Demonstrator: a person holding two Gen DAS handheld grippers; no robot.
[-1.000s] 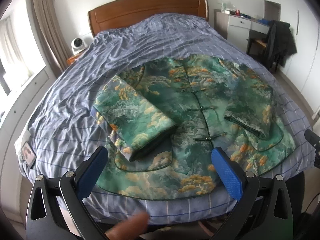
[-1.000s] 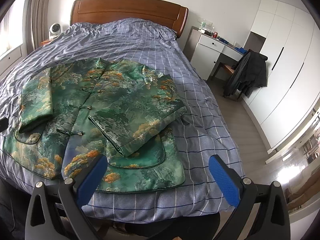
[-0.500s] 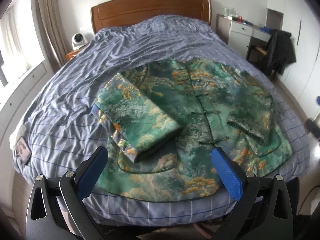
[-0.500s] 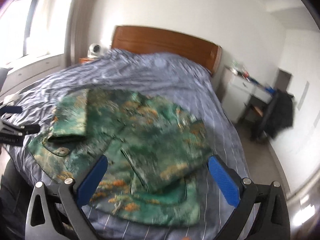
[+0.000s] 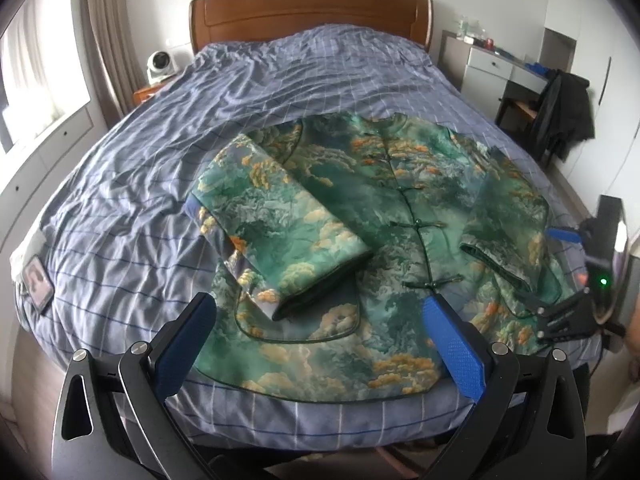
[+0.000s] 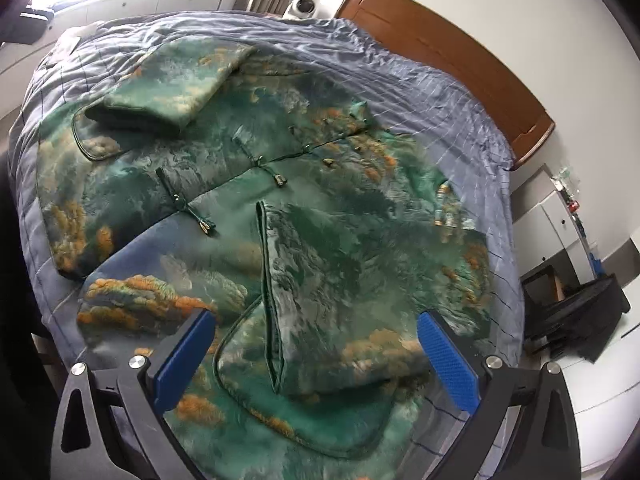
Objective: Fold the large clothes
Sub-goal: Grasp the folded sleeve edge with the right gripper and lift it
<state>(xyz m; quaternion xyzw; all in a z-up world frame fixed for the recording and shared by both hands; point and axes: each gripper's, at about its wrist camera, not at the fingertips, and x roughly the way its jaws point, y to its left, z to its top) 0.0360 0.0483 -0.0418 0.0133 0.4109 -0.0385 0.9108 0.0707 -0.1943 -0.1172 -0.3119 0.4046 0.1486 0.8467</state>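
Observation:
A green jacket point(image 5: 400, 208) with orange cloud print and knot buttons lies front-up on the blue checked bed point(image 5: 280, 80). Both sleeves are folded in over its front: the left sleeve point(image 5: 280, 232) and the right sleeve point(image 5: 508, 232). My left gripper point(image 5: 318, 316) hangs open above the jacket's hem at the foot of the bed, holding nothing. My right gripper point(image 6: 316, 322) is open and empty, low over the right sleeve point(image 6: 340, 280), its jaws either side of the cuff. One of its blue fingertips point(image 5: 562, 235) shows at the jacket's right edge. The jacket point(image 6: 320, 160) fills the right wrist view.
A wooden headboard point(image 5: 312, 4) stands at the far end. A white device point(image 5: 160, 64) sits on a nightstand at the back left. At the right are a white desk point(image 5: 492, 64) and a dark coat point(image 5: 568, 112) on a chair. A small flat item point(image 5: 36, 280) lies at the bed's left edge.
My right gripper has swung down and in towards the right sleeve, tilting its view. It now shows at the right edge of the left wrist view. The jacket has not moved.

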